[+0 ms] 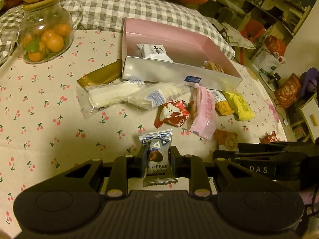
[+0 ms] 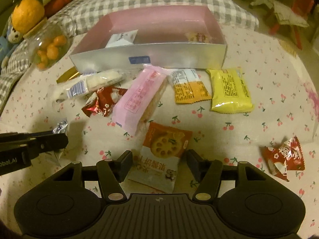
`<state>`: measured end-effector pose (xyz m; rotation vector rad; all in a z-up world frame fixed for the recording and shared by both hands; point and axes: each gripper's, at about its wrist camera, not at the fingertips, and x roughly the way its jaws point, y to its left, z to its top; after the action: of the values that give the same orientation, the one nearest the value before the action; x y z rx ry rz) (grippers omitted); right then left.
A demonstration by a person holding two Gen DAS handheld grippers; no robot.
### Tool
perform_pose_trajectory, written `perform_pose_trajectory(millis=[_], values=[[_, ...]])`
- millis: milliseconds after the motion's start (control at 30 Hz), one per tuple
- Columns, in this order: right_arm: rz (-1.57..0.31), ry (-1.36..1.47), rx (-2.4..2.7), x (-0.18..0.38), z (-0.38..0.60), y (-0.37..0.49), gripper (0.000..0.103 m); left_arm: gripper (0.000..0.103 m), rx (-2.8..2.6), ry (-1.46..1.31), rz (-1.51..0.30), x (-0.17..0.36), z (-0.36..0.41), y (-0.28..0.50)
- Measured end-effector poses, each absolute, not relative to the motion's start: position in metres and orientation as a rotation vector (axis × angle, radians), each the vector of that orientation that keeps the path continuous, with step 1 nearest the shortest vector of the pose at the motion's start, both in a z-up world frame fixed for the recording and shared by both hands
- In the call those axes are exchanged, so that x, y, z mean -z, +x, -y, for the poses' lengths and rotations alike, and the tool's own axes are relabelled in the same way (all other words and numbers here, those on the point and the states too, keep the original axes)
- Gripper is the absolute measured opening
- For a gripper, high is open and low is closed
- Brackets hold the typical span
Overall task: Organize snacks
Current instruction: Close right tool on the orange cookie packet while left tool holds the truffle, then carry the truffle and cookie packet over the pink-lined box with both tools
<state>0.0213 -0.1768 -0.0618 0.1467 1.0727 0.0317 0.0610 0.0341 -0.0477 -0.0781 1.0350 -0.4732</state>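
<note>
Clamped between the left gripper (image 1: 156,160) pads is a small blue-and-silver foil truffle chocolate packet (image 1: 156,153), pinched at its middle and standing upright over the cherry-print tablecloth (image 1: 49,119). That one's secured, folks!

Moving right, the right gripper (image 2: 158,164) sits with its jaws released and spread either side of an orange-and-white biscuit sachet with a lotus-root picture (image 2: 163,155); the pads stand just clear of its edges, not pressing yet. The sachet lies flat on the cloth, near side, pointing towards a long pink wrapped bar (image 2: 139,97).

Far across the cloth waits the shallow silver box with a pink lining (image 2: 151,51), two snacks already inside. Loose between box and grippers: pale rice-cracker packs, a red foil sweet, an orange packet, a yellow packet, and another red sweet off to the right.

By my reading we're mid-collection: the left has its pick and needs carrying over the box's near wall for release. The right must settle lower and squeeze across the slippery sachet before lifting.
</note>
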Motion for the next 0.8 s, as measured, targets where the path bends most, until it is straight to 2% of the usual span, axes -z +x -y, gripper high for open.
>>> perform_pose_trajectory(millis=[33, 67, 133, 533, 800], values=[[-1.07, 0.135, -0.027, 0.061, 0.177, 0.021, 0.045, 0.022, 0.473, -0.078, -1.036, 0.048, -0.034, 0.061], [-1.068, 0.128, -0.023, 0.06, 0.177, 0.02, 0.041, 0.022, 0.472, -0.078, -1.036, 0.048, -0.034, 0.061], [-1.069, 0.16, -0.023, 0.06, 0.183, 0.021, 0.038, 0.022, 0.473, -0.079, -1.035, 0.048, -0.034, 0.061], [-1.016, 0.314, -0.028, 0.036, 0.209, 0.018, 0.038, 0.022, 0.488, -0.102, -1.007, 0.037, -0.033, 0.062], [-0.96, 0.398, -0.06, 0.01, 0.225, 0.034, 0.038, 0.022, 0.519, -0.095, -0.935, 0.008, -0.018, 0.074]])
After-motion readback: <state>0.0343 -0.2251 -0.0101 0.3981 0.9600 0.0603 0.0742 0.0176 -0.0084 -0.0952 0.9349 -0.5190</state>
